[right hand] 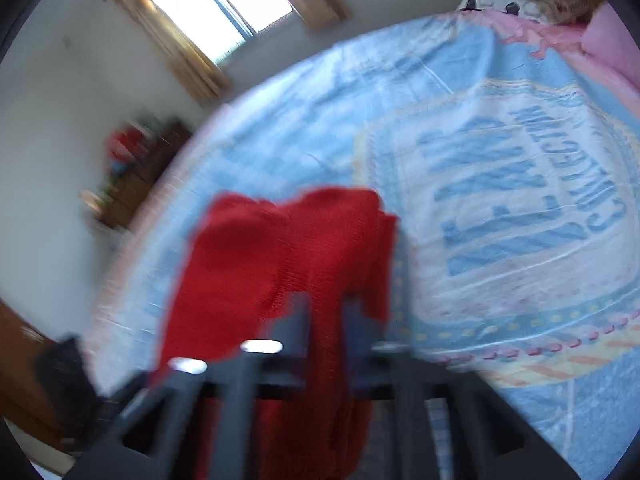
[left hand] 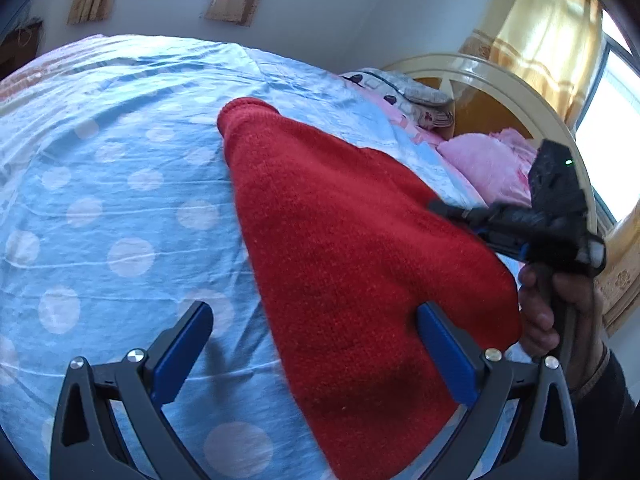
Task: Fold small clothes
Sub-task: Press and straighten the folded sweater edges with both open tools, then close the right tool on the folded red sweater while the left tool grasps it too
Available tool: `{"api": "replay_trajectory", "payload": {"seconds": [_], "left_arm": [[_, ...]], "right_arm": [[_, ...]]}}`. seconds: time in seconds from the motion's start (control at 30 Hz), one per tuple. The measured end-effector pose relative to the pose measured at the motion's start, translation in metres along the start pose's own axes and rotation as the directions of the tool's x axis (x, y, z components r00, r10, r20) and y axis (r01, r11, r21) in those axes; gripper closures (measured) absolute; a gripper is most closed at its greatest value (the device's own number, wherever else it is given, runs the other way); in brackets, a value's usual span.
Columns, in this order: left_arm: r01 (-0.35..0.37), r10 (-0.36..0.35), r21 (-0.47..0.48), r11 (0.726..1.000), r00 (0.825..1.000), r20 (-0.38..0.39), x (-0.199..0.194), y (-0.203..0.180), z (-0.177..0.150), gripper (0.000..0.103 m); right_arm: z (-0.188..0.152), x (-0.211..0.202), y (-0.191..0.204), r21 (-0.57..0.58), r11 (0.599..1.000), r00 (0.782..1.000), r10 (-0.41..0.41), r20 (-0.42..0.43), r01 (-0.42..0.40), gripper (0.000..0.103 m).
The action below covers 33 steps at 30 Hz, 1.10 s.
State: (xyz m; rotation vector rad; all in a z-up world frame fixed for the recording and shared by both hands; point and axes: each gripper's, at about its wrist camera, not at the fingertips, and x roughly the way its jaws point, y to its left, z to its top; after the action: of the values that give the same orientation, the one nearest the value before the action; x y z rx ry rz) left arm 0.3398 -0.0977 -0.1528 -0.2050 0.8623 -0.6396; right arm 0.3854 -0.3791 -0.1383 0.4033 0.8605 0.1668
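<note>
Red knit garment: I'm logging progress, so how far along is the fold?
Done: nothing neatly folded shows. In hand: the right claw is shut on the red knit garment, lifting one edge off the blue bedsheet. Left claw open. Left: folding and flattening.

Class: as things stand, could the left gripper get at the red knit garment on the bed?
Probably yes: the left gripper is open, and the red knit garment already lies partly between its fingers, with nothing in the way.
</note>
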Motion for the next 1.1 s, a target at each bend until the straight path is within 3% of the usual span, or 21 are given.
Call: {"api": "replay_trajectory", "payload": {"seconds": [0.1, 0.2, 0.33, 0.43, 0.53, 0.6, 0.63, 0.7, 0.73, 0.77, 0.8, 0.87, 0.97, 1.07, 1.1], "left_arm": [[-0.003, 0.003, 0.006, 1.000, 1.000, -0.004, 0.002, -0.002, 0.000, 0.000], [-0.010, 0.011, 0.037, 0.999, 1.000, -0.019, 0.006, -0.008, 0.000, 0.000], [-0.024, 0.027, 0.063, 0.998, 0.999, -0.037, 0.011, -0.013, 0.001, 0.000], [-0.024, 0.026, 0.056, 0.998, 0.999, -0.032, 0.010, -0.011, 0.001, 0.000], [-0.021, 0.022, 0.059, 0.998, 1.000, -0.017, 0.007, -0.012, 0.001, 0.000], [-0.022, 0.022, 0.069, 0.997, 1.000, 0.006, 0.003, -0.013, 0.000, 0.000], [-0.024, 0.023, 0.076, 0.997, 0.999, 0.023, 0.000, -0.015, 0.000, 0.000], [-0.031, 0.027, 0.080, 0.996, 0.998, 0.053, -0.006, -0.015, -0.002, 0.000], [-0.033, 0.028, 0.078, 0.996, 0.998, 0.061, -0.007, -0.015, -0.001, 0.000], [-0.035, 0.030, 0.072, 0.997, 0.997, 0.073, -0.009, -0.013, -0.001, 0.000], [-0.035, 0.030, 0.064, 0.997, 0.996, 0.084, -0.011, -0.011, 0.000, 0.000], [-0.025, 0.021, 0.044, 0.999, 0.995, 0.096, -0.012, -0.007, 0.001, 0.000], [-0.004, 0.003, 0.014, 1.000, 0.998, 0.057, -0.002, -0.003, 0.006, 0.000], [0.004, -0.004, 0.040, 0.999, 1.000, -0.011, 0.012, -0.009, 0.007, 0.000], [0.005, -0.003, 0.054, 0.999, 1.000, -0.027, 0.014, -0.013, 0.005, 0.000]], "right_arm": [[-0.010, -0.004, 0.007, -0.027, 0.996, 0.996, -0.083, 0.023, 0.083, 0.094], [-0.023, -0.006, -0.001, -0.033, 0.993, 0.993, -0.110, 0.032, 0.111, 0.095], [-0.025, -0.019, -0.008, -0.025, 0.996, 0.995, -0.078, 0.067, 0.080, 0.091], [-0.034, -0.054, 0.002, -0.020, 0.999, 0.988, -0.039, 0.148, 0.042, 0.086], [-0.049, -0.091, 0.031, -0.129, 0.988, 0.971, 0.106, 0.215, -0.079, 0.085], [-0.056, -0.095, 0.052, -0.200, 0.969, 0.968, 0.180, 0.177, -0.143, 0.065], [-0.060, -0.088, 0.060, -0.213, 0.966, 0.975, 0.179, 0.130, -0.149, 0.062], [-0.064, -0.072, 0.060, -0.213, 0.968, 0.987, 0.147, 0.069, -0.129, 0.061], [-0.067, -0.059, 0.055, -0.208, 0.975, 0.996, 0.085, 0.037, -0.076, 0.061], [-0.070, -0.047, 0.045, -0.181, 0.982, 0.999, 0.045, -0.010, -0.046, 0.067], [-0.073, -0.037, 0.032, -0.131, 0.988, 0.996, 0.069, -0.050, -0.075, 0.077], [-0.077, -0.040, 0.018, -0.083, 0.991, 0.994, 0.103, -0.038, -0.106, 0.087], [-0.081, -0.046, 0.015, -0.086, 0.988, 0.990, 0.127, -0.055, -0.132, 0.086], [-0.076, -0.062, 0.012, -0.088, 0.983, 0.987, 0.163, -0.004, -0.163, 0.081], [-0.071, -0.068, 0.008, -0.069, 0.982, 0.984, 0.176, 0.025, -0.174, 0.068]]}}
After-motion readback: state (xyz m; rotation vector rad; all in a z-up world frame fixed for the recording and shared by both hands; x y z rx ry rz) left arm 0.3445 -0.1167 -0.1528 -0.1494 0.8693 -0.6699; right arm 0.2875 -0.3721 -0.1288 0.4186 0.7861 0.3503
